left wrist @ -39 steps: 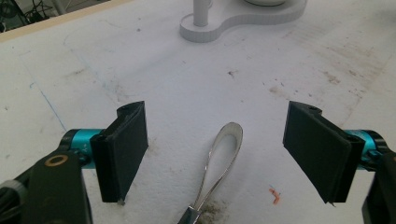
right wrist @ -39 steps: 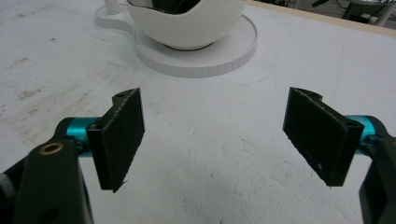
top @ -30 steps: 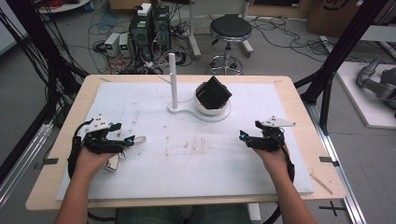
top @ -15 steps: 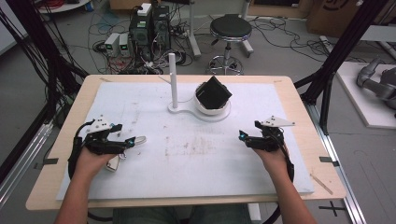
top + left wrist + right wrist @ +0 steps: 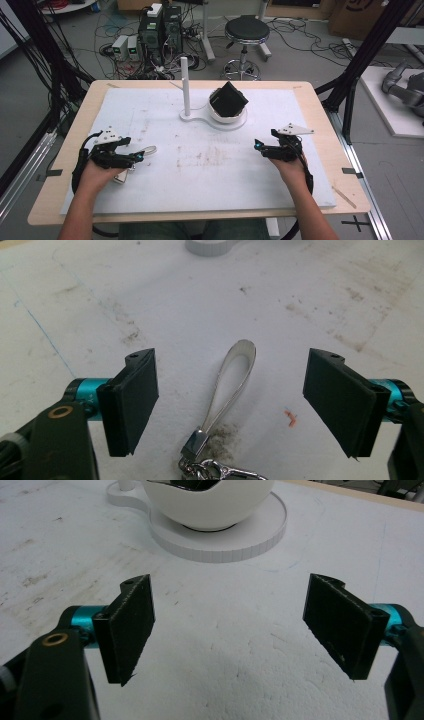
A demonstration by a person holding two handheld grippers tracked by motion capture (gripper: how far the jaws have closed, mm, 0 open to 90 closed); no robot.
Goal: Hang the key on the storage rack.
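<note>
The left gripper (image 5: 231, 405) hovers low over the white mat (image 5: 210, 165), jaws spread wide with nothing between the pads, and right in that gap lies the key strap (image 5: 231, 385). It is a flat silvery loop lying on the mat, its rounded end pointing away from the gripper and its metal clasp (image 5: 196, 442) nearest the camera, with a clip and ring trailing out at the bottom edge. The loop runs along the line of the jaws, slightly nearer the left pad, touching neither. That looks like a deliberate line-up: jaws parted on either side of the strap so a closing squeeze would catch the band.

In the high view the strap (image 5: 146, 149) sits just ahead of the left gripper (image 5: 136, 157) at the mat's left side, well apart from the white stand (image 5: 212, 119) with its upright post (image 5: 185, 85) and the bowl (image 5: 227, 114) holding a dark angular object (image 5: 228, 98).

The right gripper (image 5: 227, 630) waits too, jaws equally wide, empty, aimed toward the stand's round base (image 5: 225, 542) and bowl (image 5: 210, 505). It seems parked there, leaving the left to make the pick.
</note>
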